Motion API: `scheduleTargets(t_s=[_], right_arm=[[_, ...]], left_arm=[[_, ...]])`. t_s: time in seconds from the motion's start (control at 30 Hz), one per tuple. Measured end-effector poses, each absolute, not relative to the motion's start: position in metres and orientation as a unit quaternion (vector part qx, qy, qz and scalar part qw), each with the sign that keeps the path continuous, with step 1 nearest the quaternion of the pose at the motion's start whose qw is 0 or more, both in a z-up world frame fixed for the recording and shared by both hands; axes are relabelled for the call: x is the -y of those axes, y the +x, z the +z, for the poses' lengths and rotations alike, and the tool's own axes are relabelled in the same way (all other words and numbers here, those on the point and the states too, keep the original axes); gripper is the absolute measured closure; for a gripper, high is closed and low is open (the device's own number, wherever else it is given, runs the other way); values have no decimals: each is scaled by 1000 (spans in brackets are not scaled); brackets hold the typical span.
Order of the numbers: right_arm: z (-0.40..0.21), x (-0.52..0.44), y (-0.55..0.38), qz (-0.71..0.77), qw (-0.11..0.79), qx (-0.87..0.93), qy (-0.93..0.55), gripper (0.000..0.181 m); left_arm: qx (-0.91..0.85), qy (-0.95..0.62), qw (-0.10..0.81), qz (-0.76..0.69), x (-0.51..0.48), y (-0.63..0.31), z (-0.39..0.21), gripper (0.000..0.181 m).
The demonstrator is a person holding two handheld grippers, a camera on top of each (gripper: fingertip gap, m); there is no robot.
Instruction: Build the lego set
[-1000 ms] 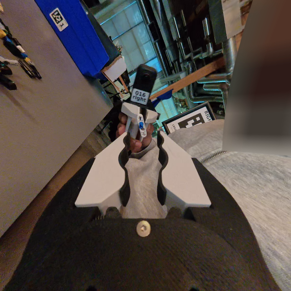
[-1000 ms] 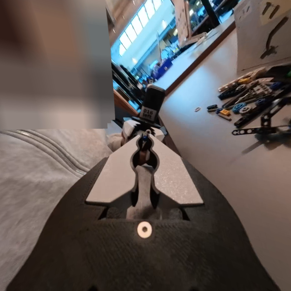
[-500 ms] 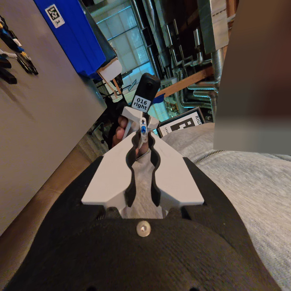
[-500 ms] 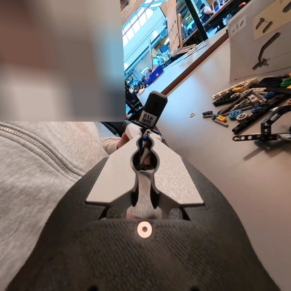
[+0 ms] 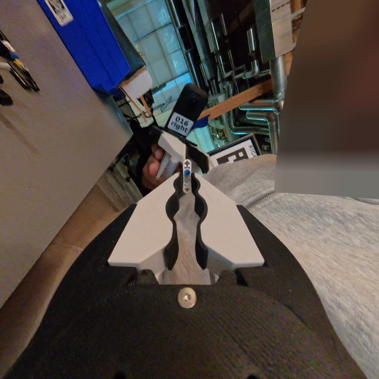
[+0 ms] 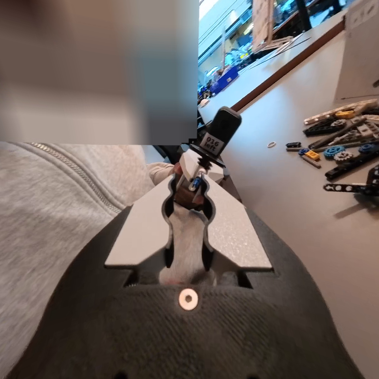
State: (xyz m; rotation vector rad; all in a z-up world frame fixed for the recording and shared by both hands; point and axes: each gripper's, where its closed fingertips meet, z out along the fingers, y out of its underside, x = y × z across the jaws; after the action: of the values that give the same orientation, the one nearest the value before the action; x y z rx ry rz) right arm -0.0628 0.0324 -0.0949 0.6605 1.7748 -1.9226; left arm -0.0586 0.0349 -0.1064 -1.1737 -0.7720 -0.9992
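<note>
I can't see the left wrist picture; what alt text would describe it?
A left gripper with white fingers is shut on a small white lego beam with a blue pin, held in the air. Just behind it, a hand holds the right gripper, over a grey sweatshirt and beside a grey table.

This is a large industrial workshop or lab hall. Overhead to the right run bare metal pipes (image 5: 256, 114) and ducting beside tall glazed windows (image 5: 155, 53), and a blue storage bin (image 5: 88, 45) stands at the far end of the grey worktable (image 6: 276, 114). Far behind, more long benches (image 6: 320, 26) carry clutter under bright windows.
</note>
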Motion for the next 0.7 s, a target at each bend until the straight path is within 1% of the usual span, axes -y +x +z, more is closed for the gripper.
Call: scheduleTargets(t_s=[0.1,0.2,0.47,0.57,0.6,0.7], right_arm=[[-96,-34,-53,-680,210,-679,182,142],[-110,-26,-30,-639,223,-727,117,136],[-95,-30,-31,-658,208,-721,60,148],[-99,-28,-28,-651,200,-730,49,156],[-100,-27,-28,-652,193,-731,48,162],[-98,-28,-31,-660,200,-722,58,164]], left_arm=[[317,-526,632,-473,-37,-46,-106,175],[293,-518,623,-508,-40,-34,-100,176],[285,-514,604,-538,-40,-26,-100,175],[284,-502,599,-555,-40,-25,-100,175],[280,-502,596,-561,-41,-24,-100,175],[278,-504,599,-557,-41,-25,-98,175]])
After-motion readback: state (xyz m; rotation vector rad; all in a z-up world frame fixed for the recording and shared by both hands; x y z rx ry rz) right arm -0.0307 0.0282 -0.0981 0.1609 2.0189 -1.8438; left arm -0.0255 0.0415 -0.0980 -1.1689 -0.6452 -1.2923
